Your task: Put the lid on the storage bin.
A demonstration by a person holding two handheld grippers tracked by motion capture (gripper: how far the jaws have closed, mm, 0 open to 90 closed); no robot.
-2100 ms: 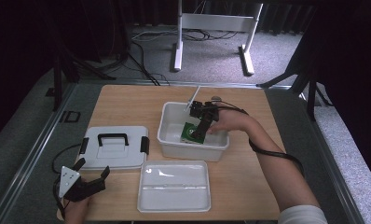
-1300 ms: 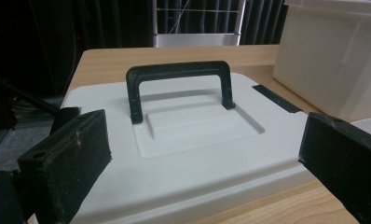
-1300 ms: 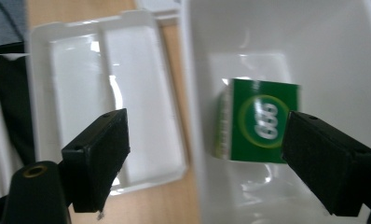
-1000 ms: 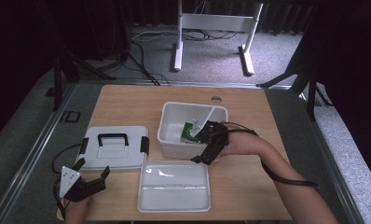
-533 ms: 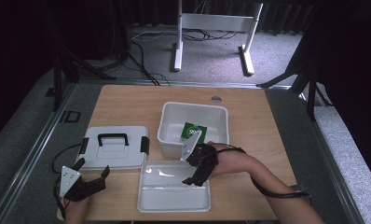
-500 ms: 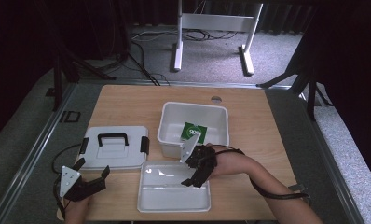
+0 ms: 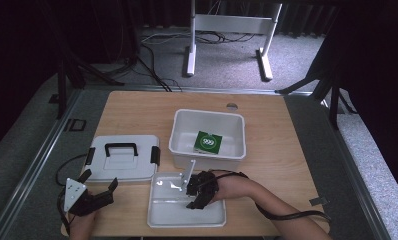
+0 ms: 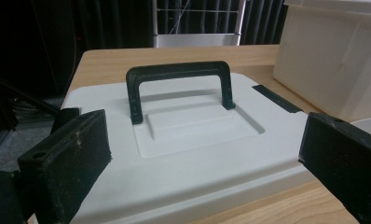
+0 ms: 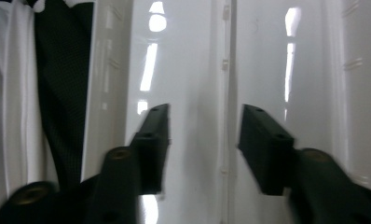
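The right tool [image 7: 193,191] hangs over the shallow white tray [image 7: 159,217], jaws half parted and just closing, with the tray's centre rib [image 9: 230,93] between them but not yet pinched. The forearm enters from 4 o'clock, wrist bent down. At 12 o'clock stands the white bin [image 7: 179,145] holding a green packet [image 7: 208,142]. At 9 o'clock the left tool [image 7: 98,192] rests released, facing the handled lid [image 8: 183,144] on the tabletop [image 7: 272,165].

Right gripper view is motion-blurred; contact between the fingers [image 9: 156,140] and the tray [image 9: 193,70] cannot be judged. In the high view the right gripper [image 7: 193,192] hides part of that tray, and the packet [image 7: 208,142] print is too small to read. Left gripper view crops the bin [image 8: 333,60] at top and right.
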